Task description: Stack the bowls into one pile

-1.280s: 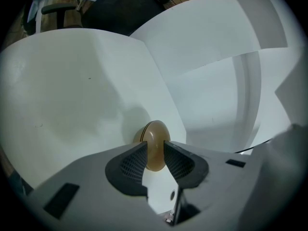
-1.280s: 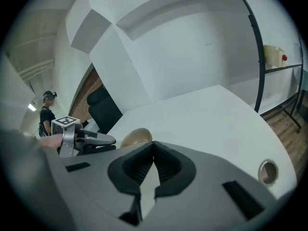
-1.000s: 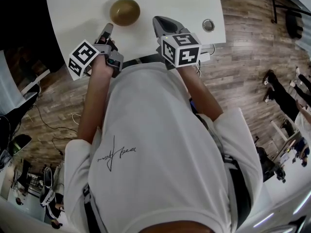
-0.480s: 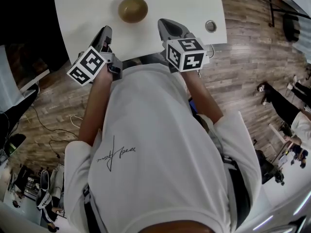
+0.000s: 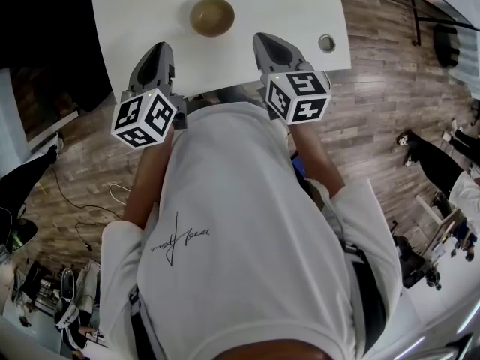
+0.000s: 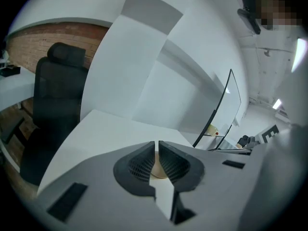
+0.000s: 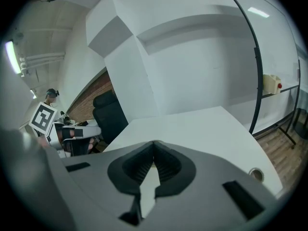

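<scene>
A brown-gold bowl (image 5: 212, 16) stands upright on the white table (image 5: 292, 2), toward its far middle; it looks like a single pile. My left gripper (image 5: 158, 48) hovers at the table's near edge, shut and empty, below and left of the bowl. In the left gripper view a sliver of the bowl (image 6: 157, 166) shows past the closed left gripper (image 6: 157, 146). My right gripper (image 5: 262, 38) is also shut and empty, below and right of the bowl, well apart from it. The right gripper (image 7: 154, 147) faces bare tabletop in the right gripper view.
A round cable grommet (image 5: 326, 43) sits in the table's near right corner, also visible as the grommet (image 7: 256, 174). A black office chair (image 6: 55, 95) stands beyond the table's left side. Wooden floor surrounds the table; people (image 5: 442, 163) stand at the right.
Both grippers have drawn back from the bowl toward the table's near edge and my body. The bowl has stayed put on the table.
</scene>
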Available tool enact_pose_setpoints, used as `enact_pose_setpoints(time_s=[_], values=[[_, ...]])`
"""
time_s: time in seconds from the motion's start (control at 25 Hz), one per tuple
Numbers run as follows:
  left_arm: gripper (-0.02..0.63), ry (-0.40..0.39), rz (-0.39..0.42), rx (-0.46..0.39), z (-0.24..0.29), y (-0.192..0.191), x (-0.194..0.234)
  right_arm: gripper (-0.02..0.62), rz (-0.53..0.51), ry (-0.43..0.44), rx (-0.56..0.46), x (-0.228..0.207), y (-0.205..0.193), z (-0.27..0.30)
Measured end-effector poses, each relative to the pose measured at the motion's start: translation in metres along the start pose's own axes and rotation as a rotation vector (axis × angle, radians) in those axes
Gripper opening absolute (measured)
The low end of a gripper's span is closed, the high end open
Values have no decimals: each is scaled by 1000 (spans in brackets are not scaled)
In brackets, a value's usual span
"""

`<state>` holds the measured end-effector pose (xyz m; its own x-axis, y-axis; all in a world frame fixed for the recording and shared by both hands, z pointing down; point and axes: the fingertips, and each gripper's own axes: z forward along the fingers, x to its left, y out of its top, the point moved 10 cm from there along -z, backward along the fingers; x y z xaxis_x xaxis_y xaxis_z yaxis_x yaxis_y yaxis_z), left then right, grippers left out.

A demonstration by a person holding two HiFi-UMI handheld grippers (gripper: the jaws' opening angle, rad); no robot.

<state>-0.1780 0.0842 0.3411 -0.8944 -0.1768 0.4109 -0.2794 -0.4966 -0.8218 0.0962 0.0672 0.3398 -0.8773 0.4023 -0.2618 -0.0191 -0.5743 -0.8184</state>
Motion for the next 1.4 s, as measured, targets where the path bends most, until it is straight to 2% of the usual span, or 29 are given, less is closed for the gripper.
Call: enact_pose_setpoints(time_s=[0.28,0.8,1.4], values=[[15,25,122,-68,-19,12,-1,11,-47,-14,-68,14,13,-15],[8,39,214,-117,-33,13,-4,11,-114,-39,-165,28,28,-35],[8,6,221,-163,-29,31,-12,9,-107,0,-196,28,41,-40]])
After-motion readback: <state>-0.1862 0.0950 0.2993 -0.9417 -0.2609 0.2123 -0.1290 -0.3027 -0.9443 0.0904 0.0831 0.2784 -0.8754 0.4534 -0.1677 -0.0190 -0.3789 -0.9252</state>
